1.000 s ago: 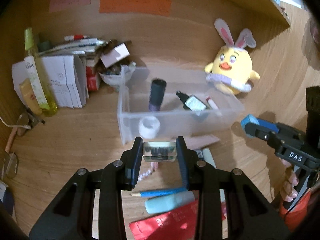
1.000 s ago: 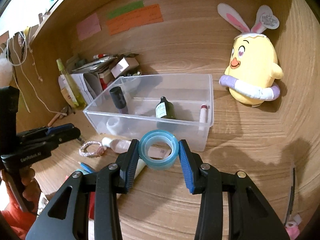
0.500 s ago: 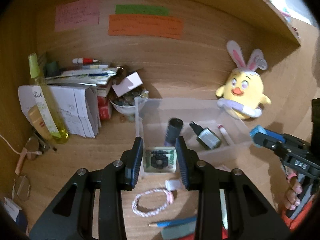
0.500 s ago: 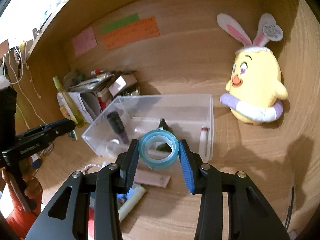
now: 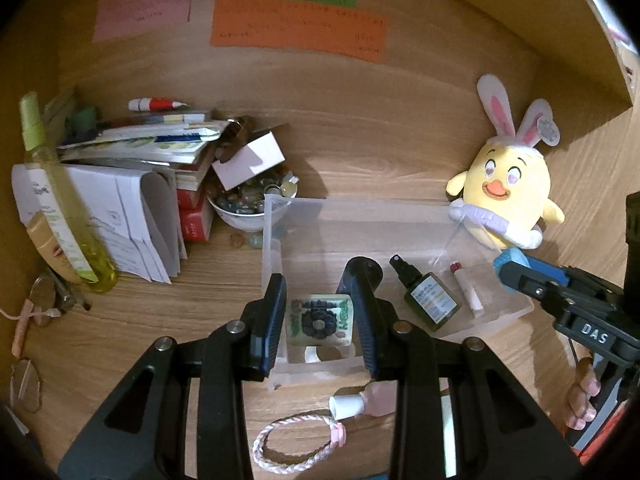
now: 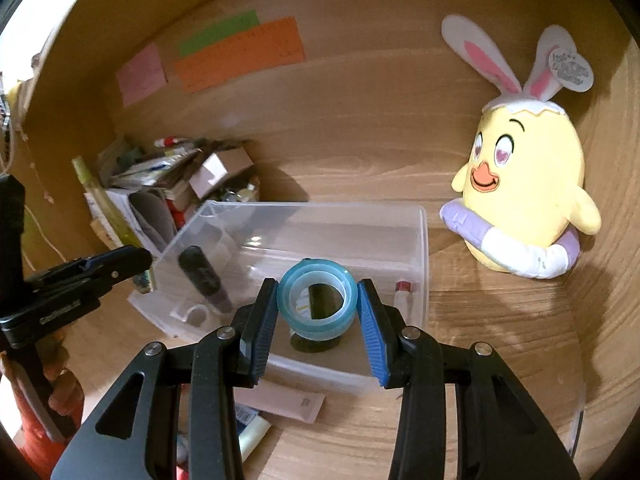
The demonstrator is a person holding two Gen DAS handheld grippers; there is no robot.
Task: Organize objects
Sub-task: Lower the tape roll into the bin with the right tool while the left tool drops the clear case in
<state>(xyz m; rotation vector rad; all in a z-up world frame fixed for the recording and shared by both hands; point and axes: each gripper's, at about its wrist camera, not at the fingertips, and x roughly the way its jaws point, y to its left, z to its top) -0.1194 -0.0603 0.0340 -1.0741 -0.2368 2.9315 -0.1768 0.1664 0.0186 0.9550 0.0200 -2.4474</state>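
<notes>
Above the bin (image 6: 422, 248), each gripper is clamped on its load, the left gripper (image 5: 320, 322) on a tile (image 5: 319, 320) and the right gripper (image 6: 318, 306) on tape (image 6: 318, 306); both should lower inside the walls before they release.

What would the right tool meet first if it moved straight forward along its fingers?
Probably the clear plastic bin: the right tool, carrying the blue tape roll, points into it. The dark green bottle lying inside looks first in line, though depth is unclear.

A small square box (image 5: 319, 319) with a green-and-black flower print is held over the clear plastic bin (image 6: 423, 240); a blue tape roll (image 6: 317, 305) is held upright above the bin's near wall.
</notes>
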